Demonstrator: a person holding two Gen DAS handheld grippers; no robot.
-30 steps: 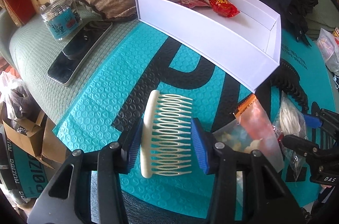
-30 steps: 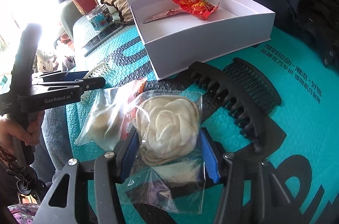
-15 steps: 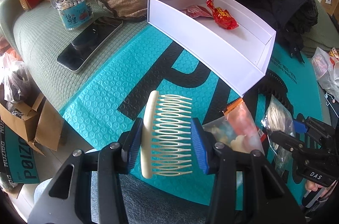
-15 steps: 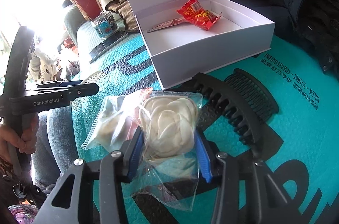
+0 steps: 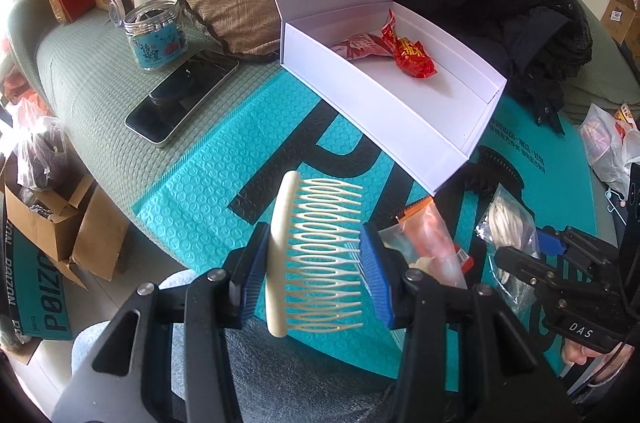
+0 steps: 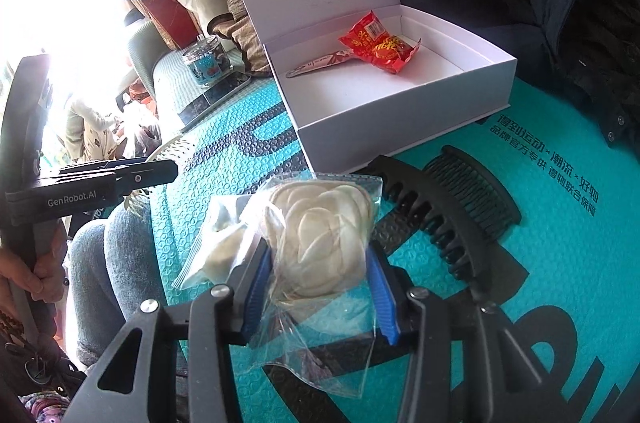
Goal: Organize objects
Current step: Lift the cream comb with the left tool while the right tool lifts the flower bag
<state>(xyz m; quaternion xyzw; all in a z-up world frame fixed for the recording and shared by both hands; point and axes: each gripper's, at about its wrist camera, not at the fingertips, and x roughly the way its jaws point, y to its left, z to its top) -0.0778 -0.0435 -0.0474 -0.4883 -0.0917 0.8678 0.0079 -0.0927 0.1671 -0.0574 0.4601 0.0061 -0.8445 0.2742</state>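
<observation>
In the white box (image 5: 400, 111), lid up: one red snack packet (image 5: 412, 57) and one flat patterned piece (image 6: 320, 63) beside it. On the teal mat (image 5: 208, 191) — two black combs (image 6: 436, 219), two clear bags. Left gripper (image 5: 316, 275) clamps the cream comb (image 5: 316, 255), spine and teeth tips against the pads, now lifted clear of the mat. Right gripper (image 6: 320, 287) has narrowed onto the bagged flower (image 6: 320, 235) — both pads pressing, bag raised off the mat since a second ago.
</observation>
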